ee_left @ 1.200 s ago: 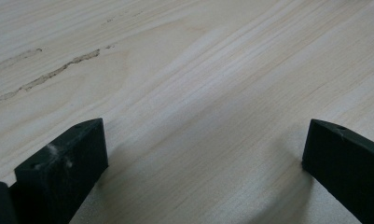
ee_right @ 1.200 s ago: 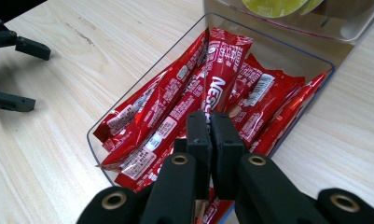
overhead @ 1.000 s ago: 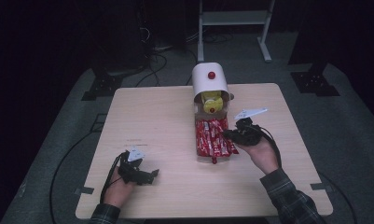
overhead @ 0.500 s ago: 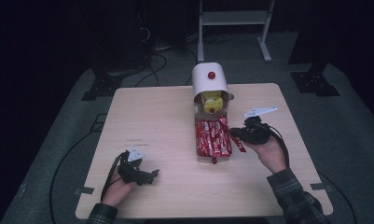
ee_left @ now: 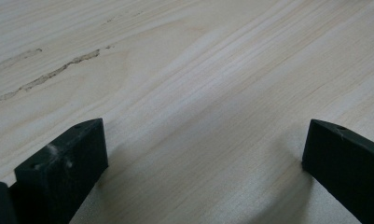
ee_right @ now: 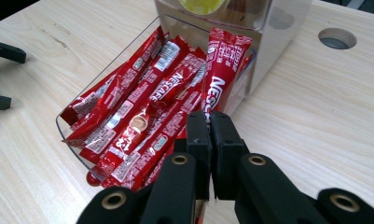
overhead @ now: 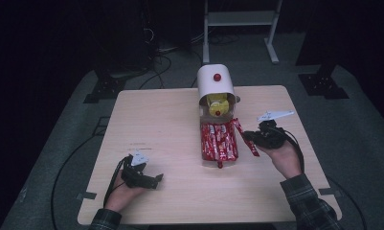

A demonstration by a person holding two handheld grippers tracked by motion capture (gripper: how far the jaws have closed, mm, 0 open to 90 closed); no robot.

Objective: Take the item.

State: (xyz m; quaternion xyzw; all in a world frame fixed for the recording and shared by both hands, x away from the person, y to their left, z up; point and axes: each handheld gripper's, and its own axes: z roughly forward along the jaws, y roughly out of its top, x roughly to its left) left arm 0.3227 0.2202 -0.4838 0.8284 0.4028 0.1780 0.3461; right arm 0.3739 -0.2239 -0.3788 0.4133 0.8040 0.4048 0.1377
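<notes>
Sachet [ee_right: 224, 70], red and upright, stood pinched at its lower end between the closed jaws of the right gripper [ee_right: 209, 122], beside the clear tray [ee_right: 70, 135] of like sachets [ee_right: 142, 116]; its bottom end was hidden behind the jaws. In the high view that sachet [overhead: 244, 137] hung at the tray's right edge, the right gripper [overhead: 251, 138] having drawn rightward from over the tray since the earlier frame. Behind stood the white dispenser [overhead: 215, 84]. Left gripper [overhead: 155, 179] rested unmoved on the table [overhead: 161, 115], jaws wide and empty.
</notes>
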